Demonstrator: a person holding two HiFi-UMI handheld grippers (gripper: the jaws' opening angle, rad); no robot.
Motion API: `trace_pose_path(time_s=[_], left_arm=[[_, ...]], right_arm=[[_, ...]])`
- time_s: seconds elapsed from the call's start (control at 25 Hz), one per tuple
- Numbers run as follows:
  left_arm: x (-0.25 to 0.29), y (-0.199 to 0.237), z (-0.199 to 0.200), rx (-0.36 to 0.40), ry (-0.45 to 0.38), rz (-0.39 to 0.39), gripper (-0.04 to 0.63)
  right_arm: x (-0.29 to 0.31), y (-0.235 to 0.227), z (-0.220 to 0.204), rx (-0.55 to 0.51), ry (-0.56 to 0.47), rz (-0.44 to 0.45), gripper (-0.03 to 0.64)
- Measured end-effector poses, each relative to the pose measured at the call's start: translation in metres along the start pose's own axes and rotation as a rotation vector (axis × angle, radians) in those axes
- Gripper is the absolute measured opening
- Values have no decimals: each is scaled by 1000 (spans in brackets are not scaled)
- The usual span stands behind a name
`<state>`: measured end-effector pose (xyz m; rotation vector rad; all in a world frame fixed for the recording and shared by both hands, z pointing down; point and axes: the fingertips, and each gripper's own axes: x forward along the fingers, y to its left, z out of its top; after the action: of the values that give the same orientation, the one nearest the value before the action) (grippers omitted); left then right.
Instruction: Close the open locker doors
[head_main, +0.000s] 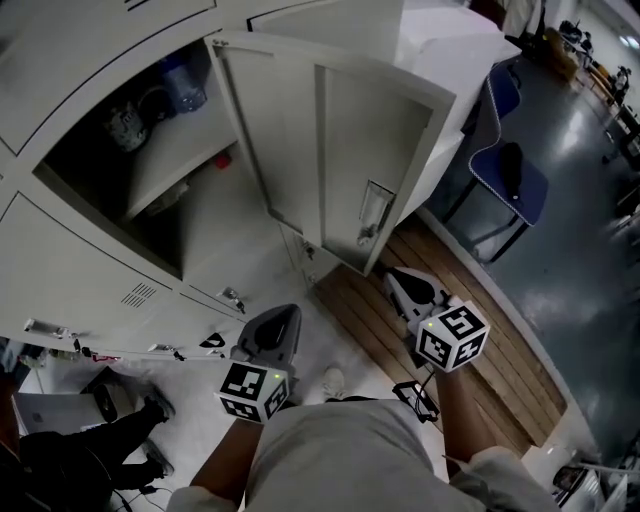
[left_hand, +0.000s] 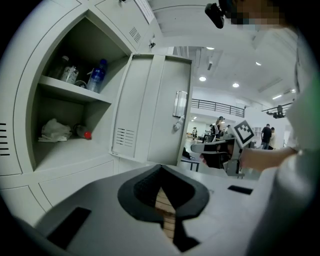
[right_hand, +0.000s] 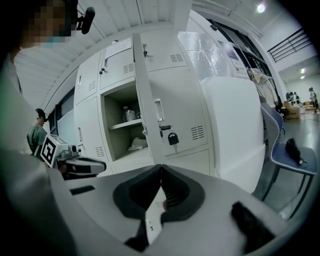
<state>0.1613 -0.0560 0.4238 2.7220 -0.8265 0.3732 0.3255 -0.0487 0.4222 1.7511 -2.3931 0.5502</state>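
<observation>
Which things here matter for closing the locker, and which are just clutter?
For the job:
- open locker door
- door handle
- left gripper, shut, empty
- right gripper, shut, empty

Lying about:
- blue-capped bottle, upper shelf
- red-capped bottle, lower level
- crumpled white wad beside it
- blue chair
</observation>
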Motion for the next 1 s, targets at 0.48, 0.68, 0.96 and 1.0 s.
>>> trace_pose_path(time_s=[0.48,0.68,0.96,1.0], left_arm=[[2,4,2,-7,-12,70,14],[-2,8,1,-12,-10,98,14],[-8,16,-2,-18,-5,133,14],[-9,17,-3,-18,-4,137,14]], right_arm=[[17,-21,13,-32,-7,41,28],[26,-26,12,-34,5,56,28],[35,-30,14,-36,9,69,28],[35,-31,14,-35,8,70,28]])
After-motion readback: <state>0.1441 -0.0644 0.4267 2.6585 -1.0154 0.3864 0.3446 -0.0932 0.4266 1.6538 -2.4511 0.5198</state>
